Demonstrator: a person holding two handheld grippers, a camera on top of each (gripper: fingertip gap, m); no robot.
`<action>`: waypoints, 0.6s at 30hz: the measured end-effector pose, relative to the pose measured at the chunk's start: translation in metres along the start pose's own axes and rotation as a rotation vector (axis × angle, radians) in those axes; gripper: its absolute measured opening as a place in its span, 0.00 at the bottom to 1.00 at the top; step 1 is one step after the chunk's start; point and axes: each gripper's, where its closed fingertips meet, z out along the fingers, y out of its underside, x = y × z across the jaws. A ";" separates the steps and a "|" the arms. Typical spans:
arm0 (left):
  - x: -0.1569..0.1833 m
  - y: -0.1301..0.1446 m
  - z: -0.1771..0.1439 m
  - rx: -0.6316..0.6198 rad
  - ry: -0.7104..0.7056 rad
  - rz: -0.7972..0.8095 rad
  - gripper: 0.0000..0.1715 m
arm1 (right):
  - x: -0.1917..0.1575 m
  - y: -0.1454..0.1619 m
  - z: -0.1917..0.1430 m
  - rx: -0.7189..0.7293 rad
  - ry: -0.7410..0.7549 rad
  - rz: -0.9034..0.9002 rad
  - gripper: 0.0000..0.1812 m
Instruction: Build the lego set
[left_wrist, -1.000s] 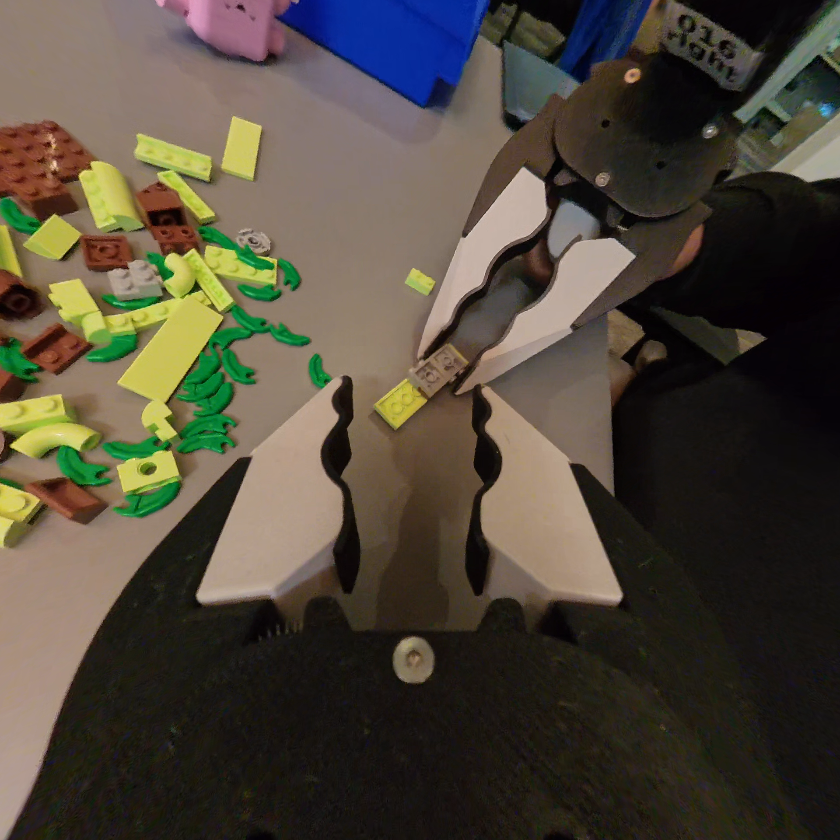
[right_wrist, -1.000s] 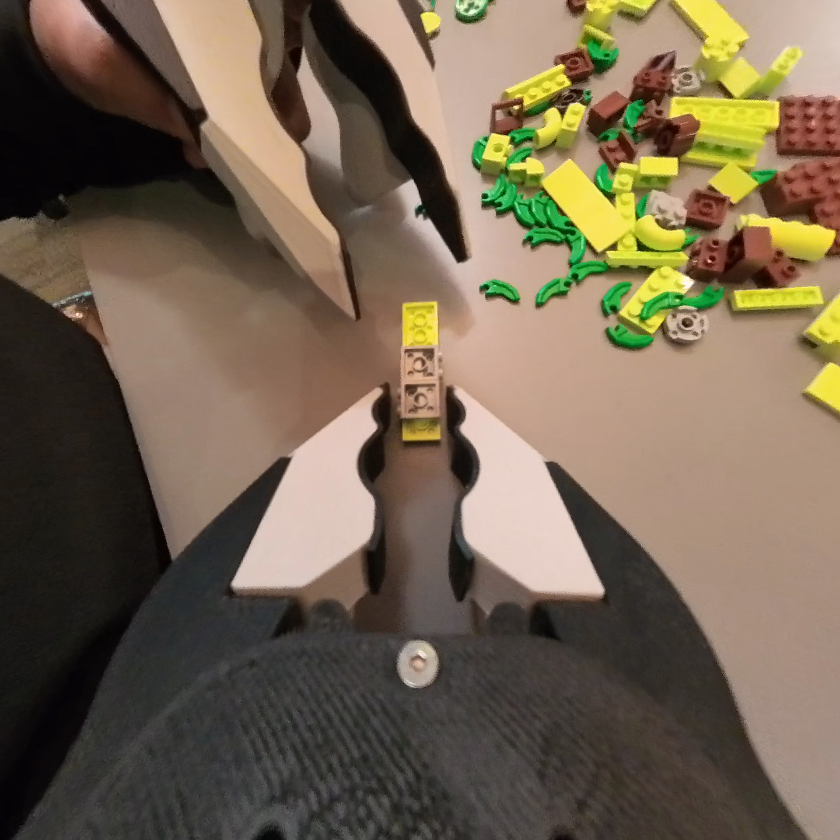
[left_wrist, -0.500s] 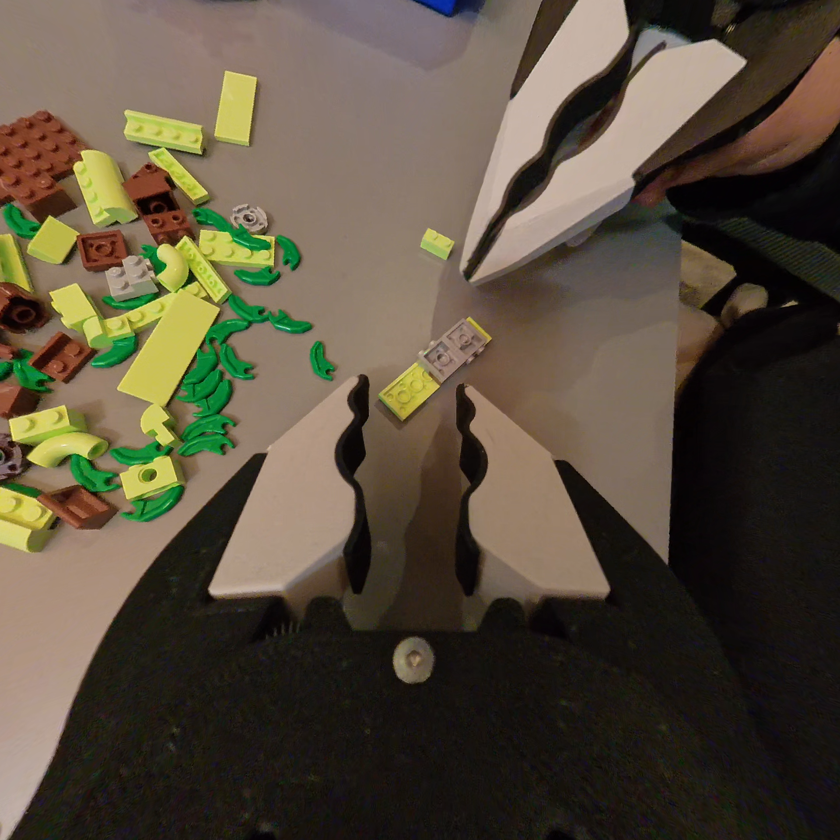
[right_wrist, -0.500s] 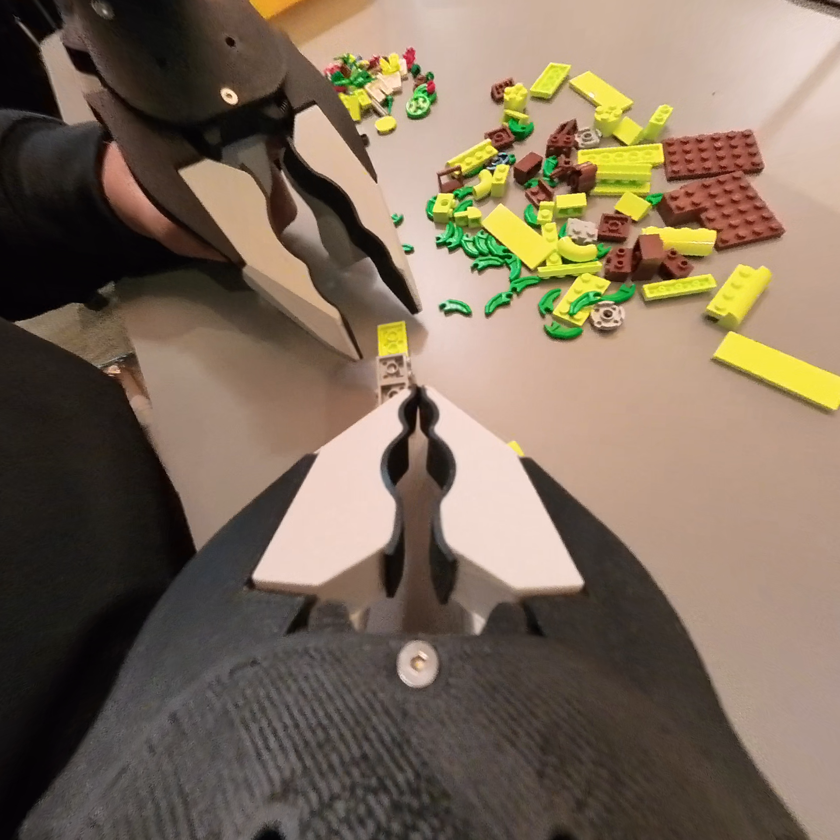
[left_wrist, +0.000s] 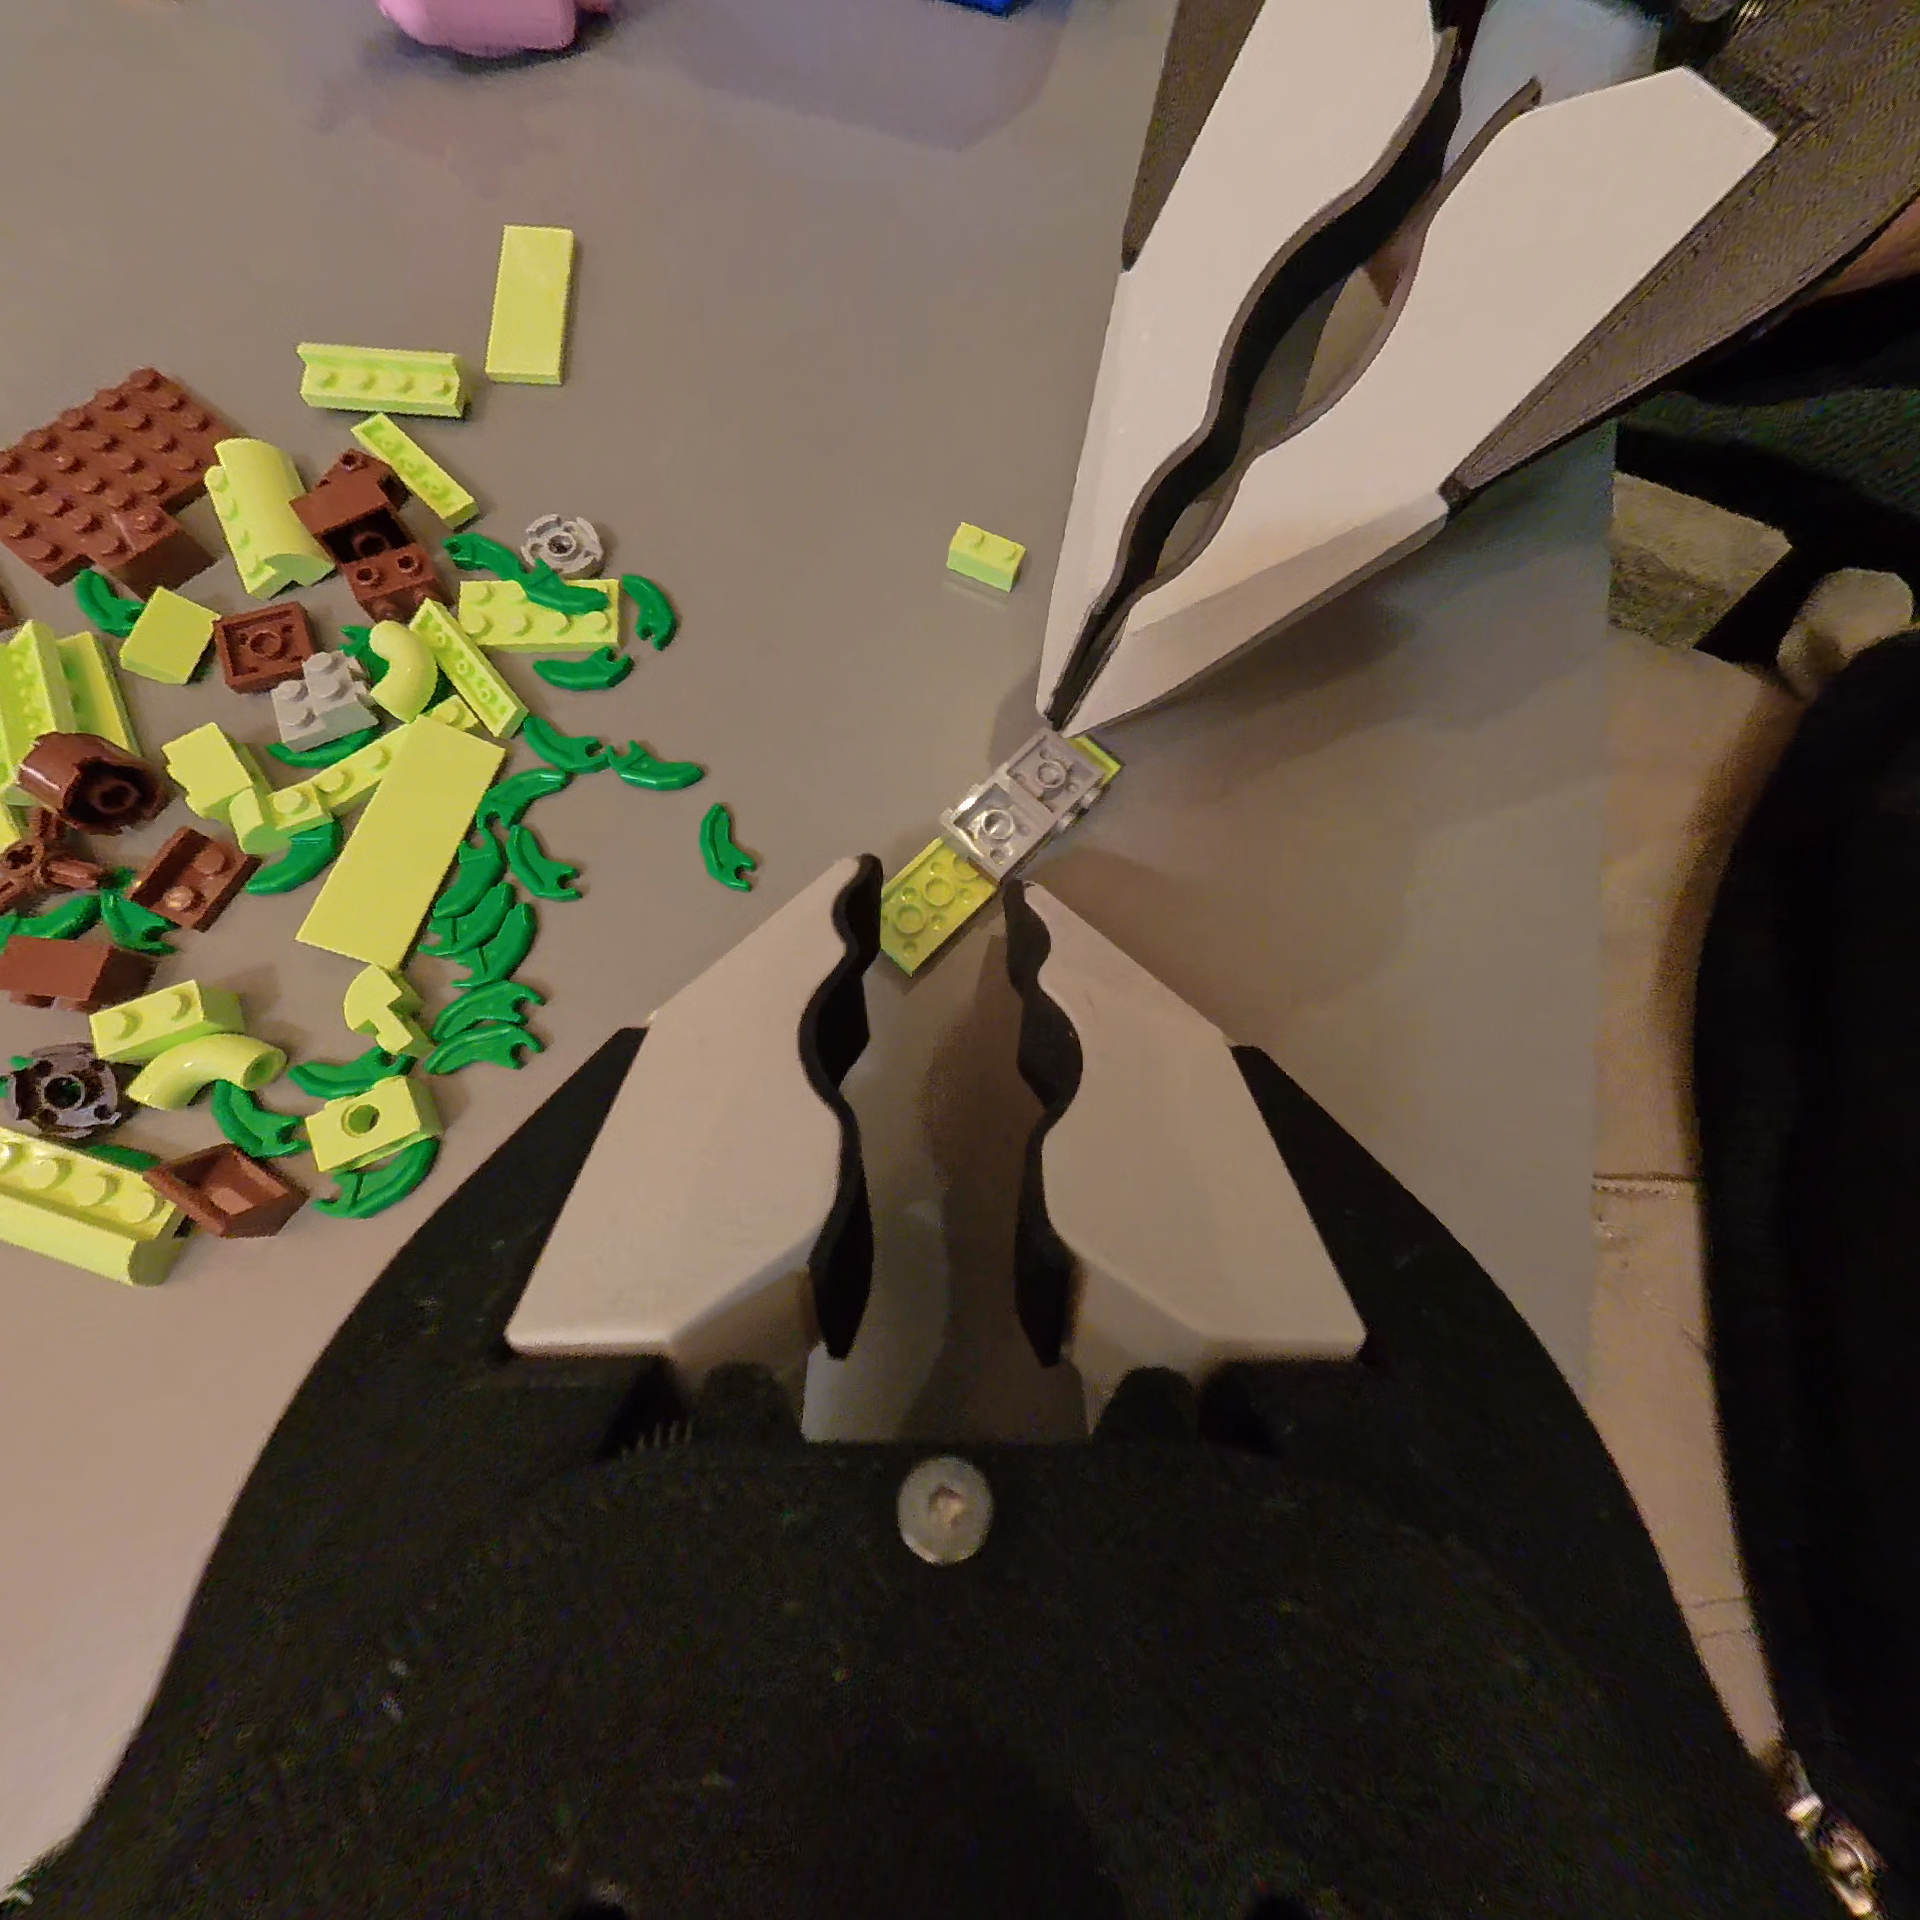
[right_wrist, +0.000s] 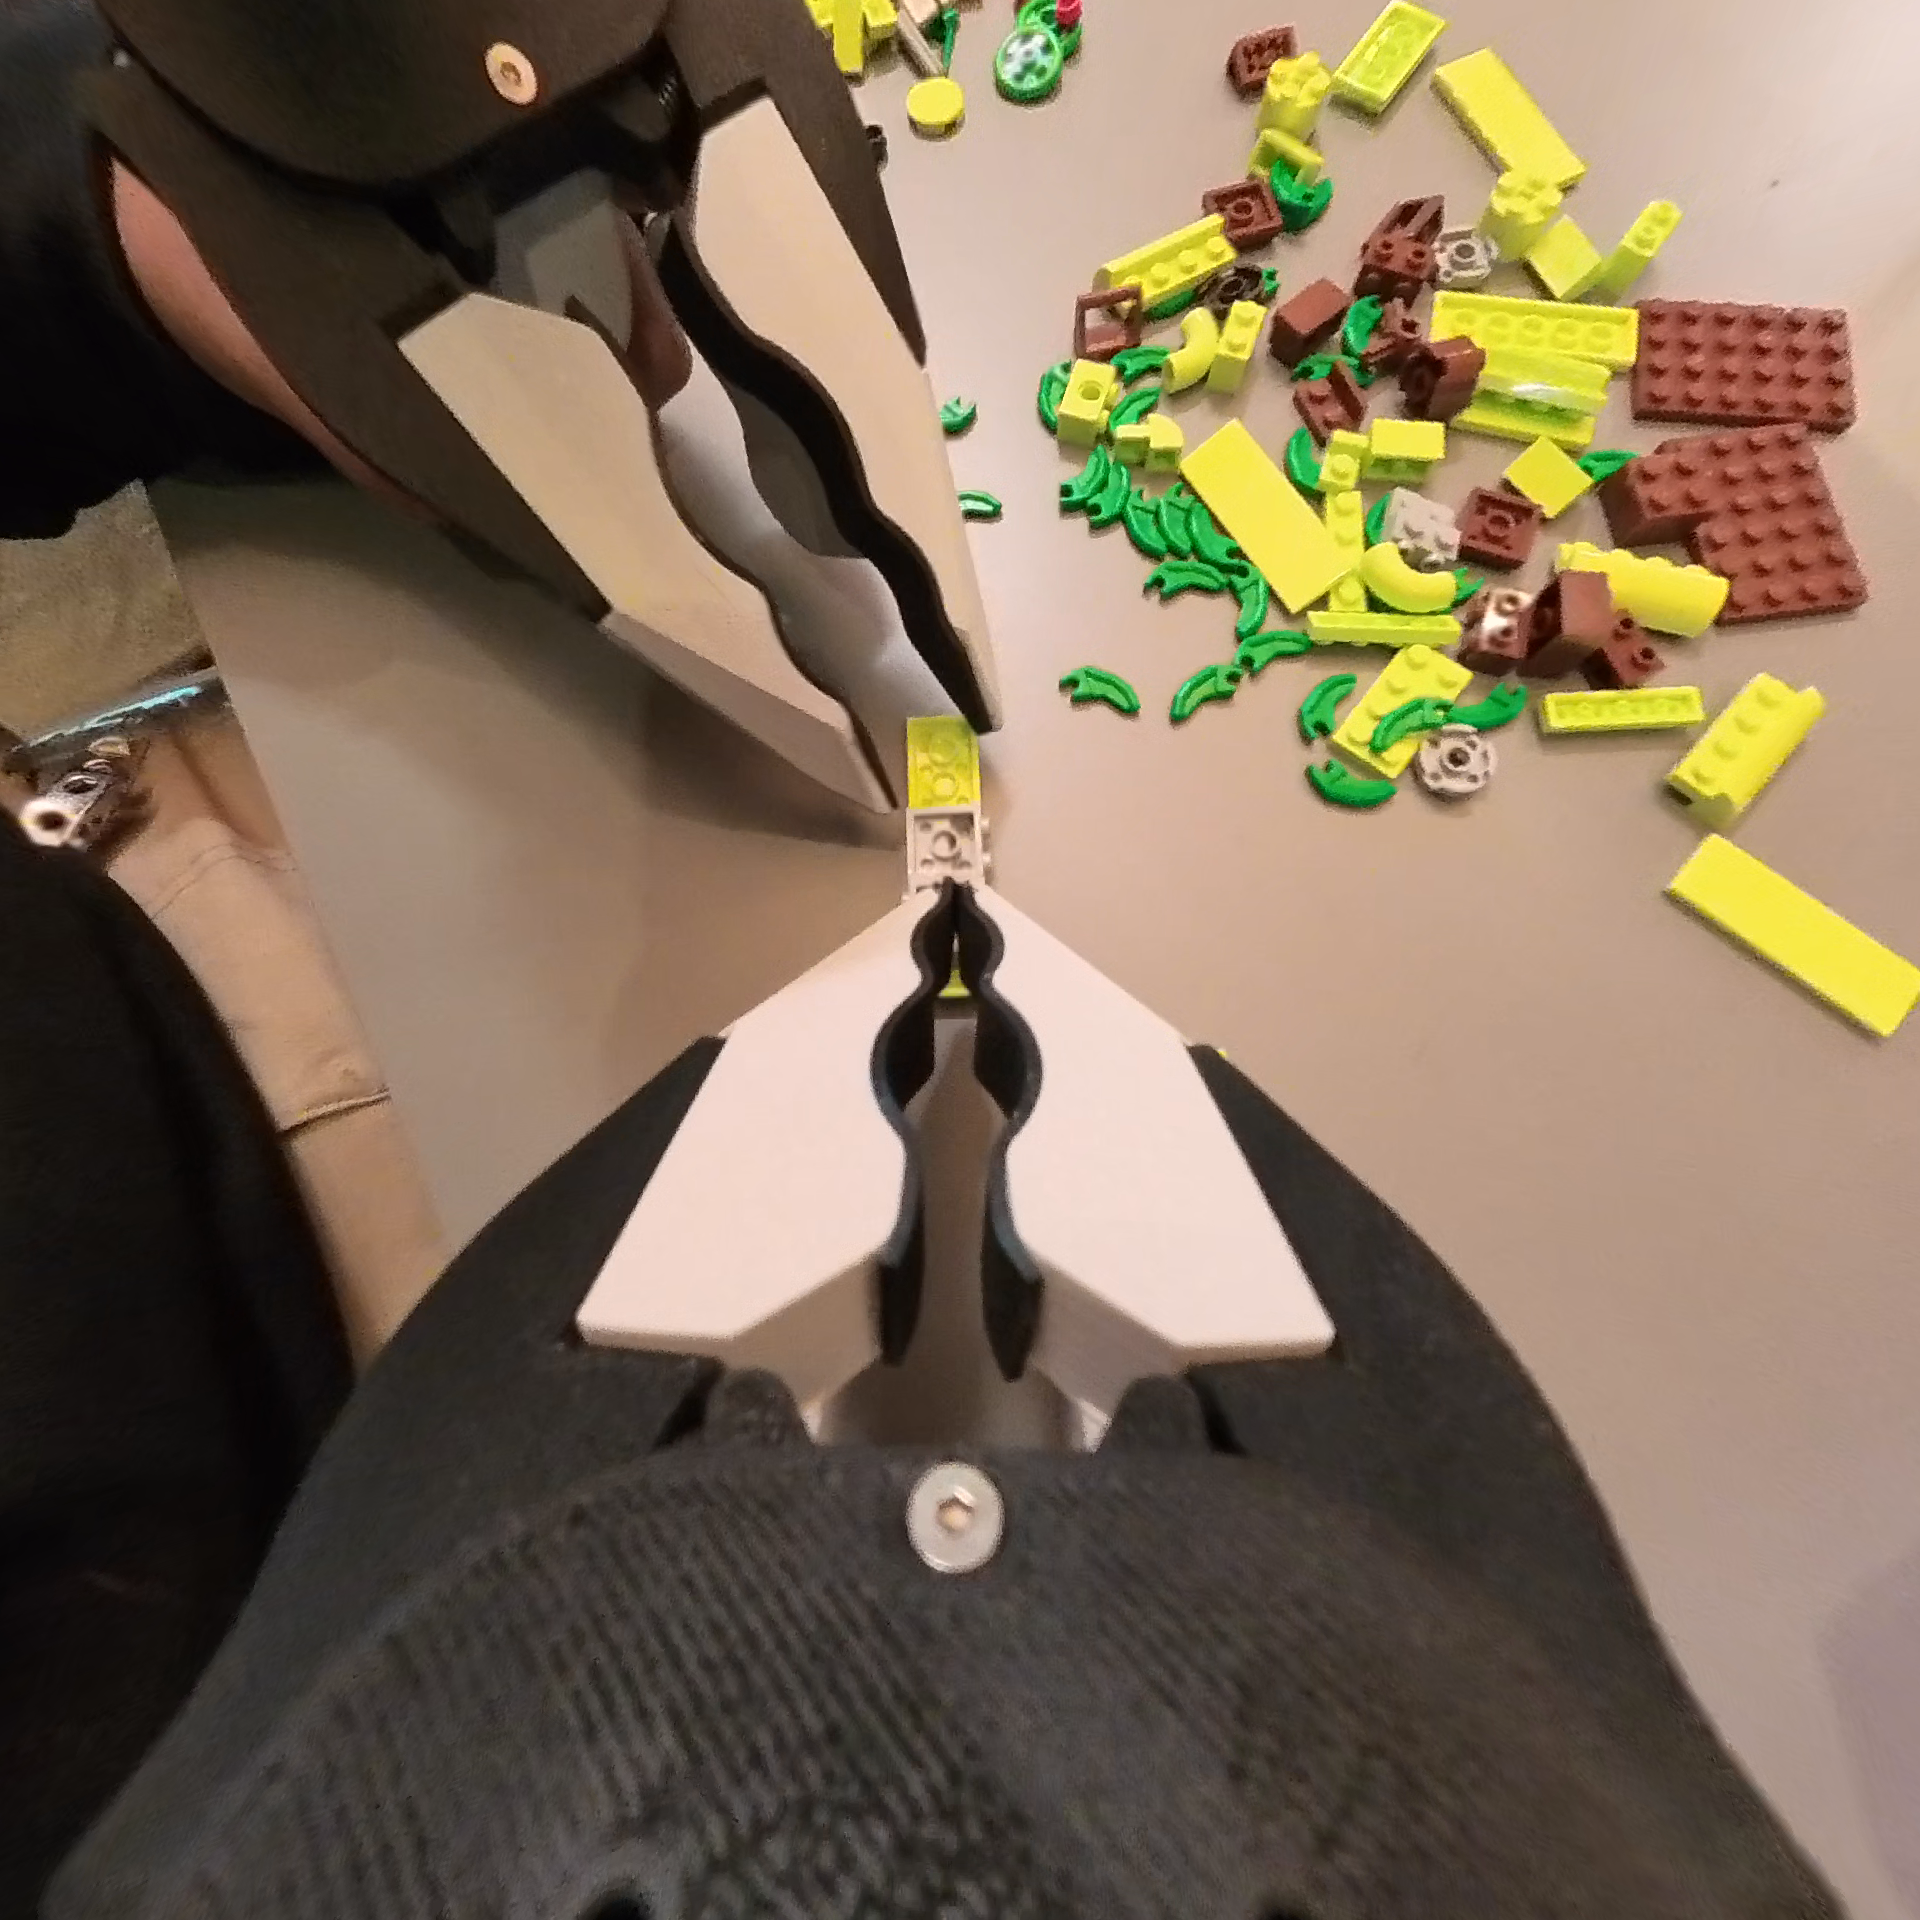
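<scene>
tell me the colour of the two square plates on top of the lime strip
Light grey two square plates, sitting on the lime strip; clearest in the left wrist view.

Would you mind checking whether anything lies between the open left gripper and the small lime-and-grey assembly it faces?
Nothing visible does. The left gripper is open with its tips at the lime end of the assembly; the shut right gripper presses the grey end on the far side.
</scene>
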 end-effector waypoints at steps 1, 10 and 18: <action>-0.001 -0.001 -0.001 0.007 -0.004 -0.008 0.11 | 0.000 -0.002 0.000 -0.014 -0.007 -0.005 0.00; -0.007 0.001 0.001 -0.012 -0.053 -0.011 0.00 | 0.001 0.004 0.007 -0.223 0.001 -0.063 0.00; -0.006 0.002 0.003 -0.020 -0.017 -0.040 0.00 | 0.000 0.011 0.012 -0.337 -0.025 -0.036 0.00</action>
